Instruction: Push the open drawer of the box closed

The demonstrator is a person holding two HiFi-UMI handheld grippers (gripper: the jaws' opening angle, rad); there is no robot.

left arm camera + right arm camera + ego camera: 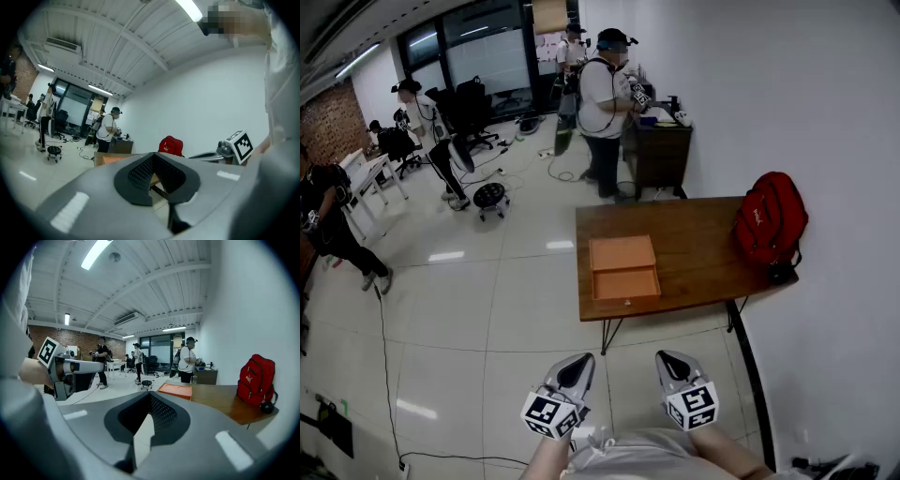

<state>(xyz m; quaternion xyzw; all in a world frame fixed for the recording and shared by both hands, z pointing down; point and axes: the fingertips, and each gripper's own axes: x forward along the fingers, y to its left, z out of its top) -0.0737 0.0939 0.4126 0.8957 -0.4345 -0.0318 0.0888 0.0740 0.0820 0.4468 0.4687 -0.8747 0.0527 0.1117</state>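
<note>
An orange box [622, 252] lies on the left part of a brown wooden table [698, 258], with its open drawer [626, 284] pulled toward the table's near edge. The box also shows in the left gripper view [115, 158] and the right gripper view [176, 389], far beyond the jaws. My left gripper [575, 368] and right gripper [668, 362] hang side by side close to my body, well short of the table. Both are shut with nothing held. Their tips [153, 155] [150, 395] point toward the table.
A red backpack [769, 221] sits on the table's right end against the white wall. A person [602, 103] stands at a dark cabinet [656, 155] beyond the table. Office chairs, a stool [490, 196], cables and other people occupy the floor at left.
</note>
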